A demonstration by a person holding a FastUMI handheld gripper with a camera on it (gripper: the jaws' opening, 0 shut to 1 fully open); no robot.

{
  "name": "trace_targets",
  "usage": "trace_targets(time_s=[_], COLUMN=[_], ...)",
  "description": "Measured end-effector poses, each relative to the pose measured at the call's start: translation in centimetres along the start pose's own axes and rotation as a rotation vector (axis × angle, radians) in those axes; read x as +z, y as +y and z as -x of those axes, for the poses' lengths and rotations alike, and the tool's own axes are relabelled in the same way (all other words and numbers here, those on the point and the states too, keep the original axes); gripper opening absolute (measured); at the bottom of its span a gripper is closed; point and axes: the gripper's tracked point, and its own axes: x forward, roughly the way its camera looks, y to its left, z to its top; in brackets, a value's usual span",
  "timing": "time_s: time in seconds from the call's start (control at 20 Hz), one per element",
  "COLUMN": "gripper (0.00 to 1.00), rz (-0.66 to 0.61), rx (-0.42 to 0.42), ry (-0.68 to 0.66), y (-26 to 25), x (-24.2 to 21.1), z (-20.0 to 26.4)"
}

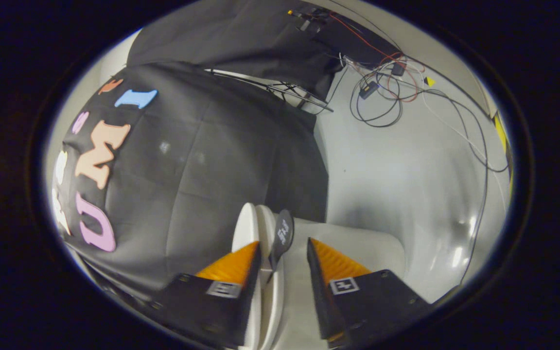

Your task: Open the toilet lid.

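Toilet lid: raised on edge, rim beside the left finger, a dark tab on it between the fingertips | gripper: jaws apart, nothing pinched | toilet body: just beyond the right finger, interior hidden | black cloth wall: far left | tangled cables: far right on pale floor.

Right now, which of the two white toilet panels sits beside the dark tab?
The panel farther from the black cloth; the other panel lies on the cloth side. The tab stands between the open gripper's fingers.
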Motion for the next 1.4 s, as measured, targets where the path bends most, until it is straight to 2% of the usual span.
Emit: trace_targets(time_s=[0.05, 0.1, 0.15, 0.2, 0.25, 0.35, 0.45, 0.65, 0.8, 1.05, 1.2, 1.4], gripper=[0.33, 0.28, 0.13, 0.13, 0.04, 0.02, 0.01, 0.01, 0.01, 0.01, 0.01, 0.01], rz=[-0.001, 0.003, 0.015, 0.011, 0.026, 0.064, 0.094, 0.216, 0.272, 0.426, 0.546, 0.723], rx=[0.005, 0.008, 0.002, 0.019, 0.013, 0.031, 0.085, 0.143, 0.259, 0.424, 0.472, 0.535], ry=[0.001, 0.013, 0.028, 0.034, 0.044, 0.038, 0.024, 0.007, -0.039, -0.076, -0.077, -0.066], y=[0.2, 0.2, 0.0, 0.4, 0.1, 1.5, 3.6, 8.1, 13.8, 24.7, 30.3, 34.1], x=[0.2, 0.0, -0.1, 0.2, 0.1, -0.1, 0.5, 0.5, 0.3, -3.5, -6.2, -9.6], z=[-0.3, -0.5, -0.7, -1.0, -0.9, -0.6, 0.2, 1.6, 3.8, 8.3, 10.6, 13.3])
